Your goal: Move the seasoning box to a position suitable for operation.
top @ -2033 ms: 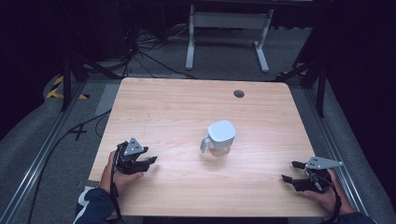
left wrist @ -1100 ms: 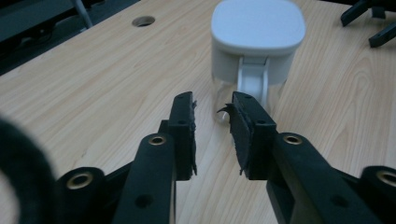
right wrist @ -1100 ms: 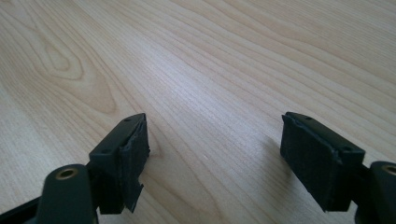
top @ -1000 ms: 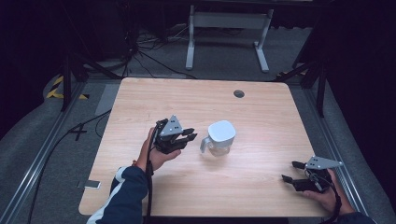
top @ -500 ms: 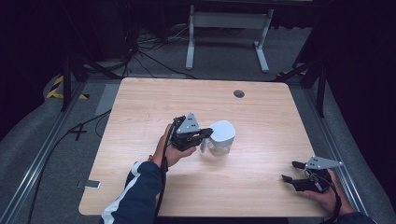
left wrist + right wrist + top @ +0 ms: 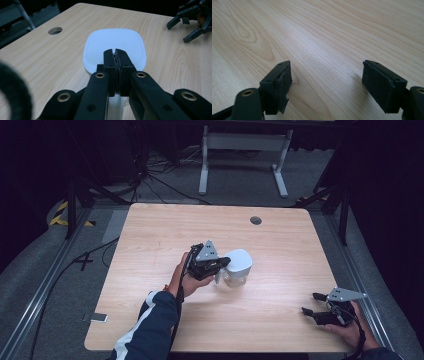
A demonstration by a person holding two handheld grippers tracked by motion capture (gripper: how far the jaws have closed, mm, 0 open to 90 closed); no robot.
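Since half a second ago, the left gripper (image 6: 216,268) has pushed a little farther right and now sits against the left side of the white-lidded jug (image 6: 237,268); two seconds ago it lay at the near left part of the table. Its jaws are pressed together, and in the left gripper view they seem to be pinching the jug's white handle (image 6: 115,106) just below the lid (image 6: 115,47), though the contact itself is hidden behind the black fingers (image 6: 110,65). The jug stands upright near the middle of the wooden table (image 6: 150,240), in the same spot as before, with a clear lower body under the white top.

The right gripper (image 6: 320,307) has not moved in these two seconds: it rests at the near right corner of the table, held in the person's right hand (image 6: 350,330), well apart from the jug. Its jaws are spread wide over bare wood, with both pads (image 6: 283,82) close to the tabletop and nothing between them.

A round cable hole (image 6: 256,220) sits near the far edge of the table. No brand, label or readable writing appears on the jug, the grippers or the table.
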